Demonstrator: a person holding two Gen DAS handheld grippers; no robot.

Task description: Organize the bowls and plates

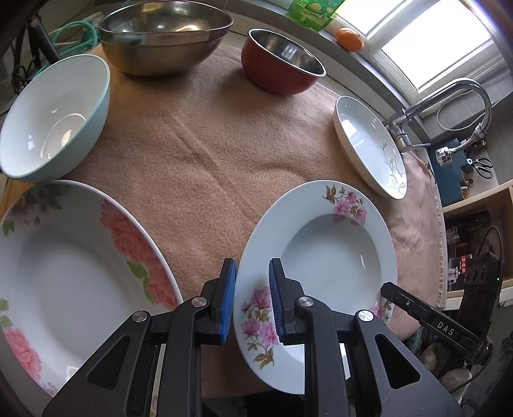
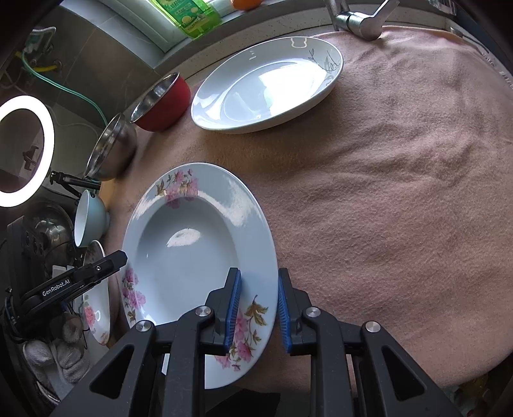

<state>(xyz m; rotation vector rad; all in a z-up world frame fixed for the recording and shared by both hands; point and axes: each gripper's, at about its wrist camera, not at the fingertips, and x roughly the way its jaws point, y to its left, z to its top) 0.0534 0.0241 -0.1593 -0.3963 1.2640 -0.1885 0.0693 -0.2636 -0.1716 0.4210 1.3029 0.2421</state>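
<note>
A deep plate with pink flowers (image 1: 323, 256) (image 2: 198, 243) lies on the pink cloth between both grippers. My left gripper (image 1: 252, 279) is open, its blue pads astride the plate's near-left rim. My right gripper (image 2: 259, 288) is open, its pads astride the plate's right rim. A larger plate with peach flowers (image 1: 64, 282) (image 2: 96, 298) lies to the left. A white dish with a grey sprig (image 1: 368, 144) (image 2: 266, 86) lies farther off. A light blue bowl (image 1: 54, 118) (image 2: 89, 218), a steel bowl (image 1: 163, 35) (image 2: 112, 147) and a red bowl (image 1: 279, 61) (image 2: 160, 102) stand at the back.
The pink cloth (image 1: 198, 154) (image 2: 400, 192) covers the counter. A faucet (image 1: 449, 96) (image 2: 359, 19), an orange (image 1: 349, 38) and a green bottle (image 2: 189, 16) are by the window. A ring light (image 2: 25, 144) glows at left. Shelves (image 1: 474, 224) stand beyond the counter's right edge.
</note>
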